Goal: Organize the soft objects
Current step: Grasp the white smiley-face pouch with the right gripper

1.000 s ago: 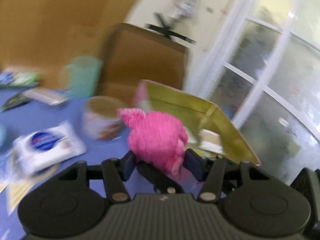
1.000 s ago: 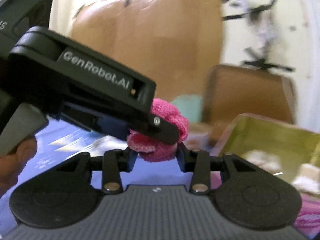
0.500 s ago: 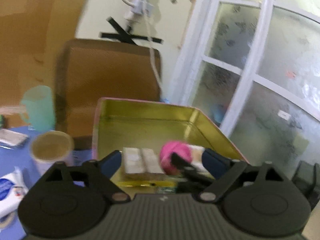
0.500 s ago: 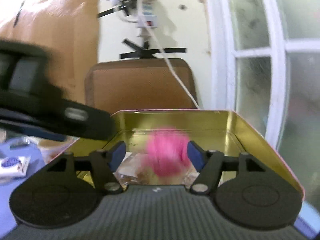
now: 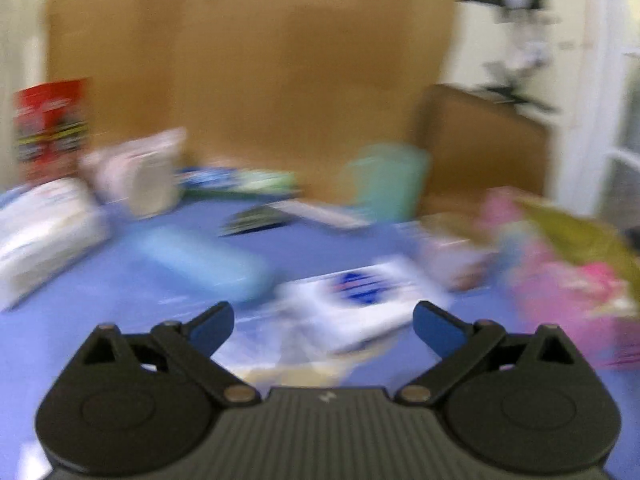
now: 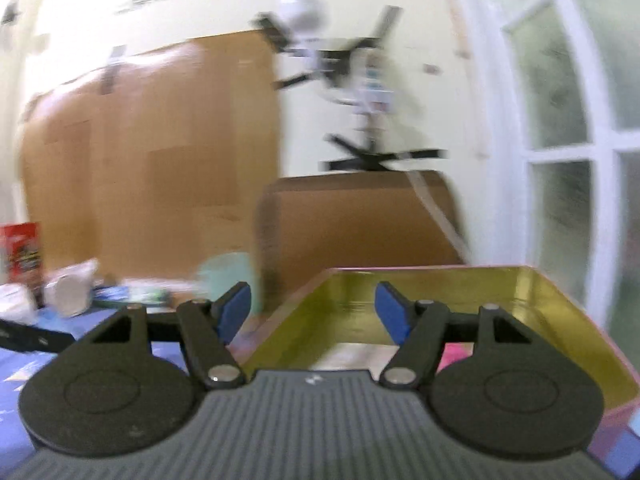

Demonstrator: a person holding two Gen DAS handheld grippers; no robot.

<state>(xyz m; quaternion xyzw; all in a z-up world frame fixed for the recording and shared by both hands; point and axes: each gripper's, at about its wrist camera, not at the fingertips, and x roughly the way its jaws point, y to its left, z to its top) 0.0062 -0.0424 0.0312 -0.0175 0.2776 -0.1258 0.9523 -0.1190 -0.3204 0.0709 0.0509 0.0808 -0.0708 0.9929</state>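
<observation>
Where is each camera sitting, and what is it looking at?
Left wrist view: sits on the left gripper, looking down over the blue tablecloth at a white wipes packet; its own opening jaws show, nothing between them.
Right wrist view: sits on the right gripper, facing the gold-lined open tin box; its own open, empty jaws show.
Shared: the tin box, the brown cardboard sheet and the pale green cup.
</observation>
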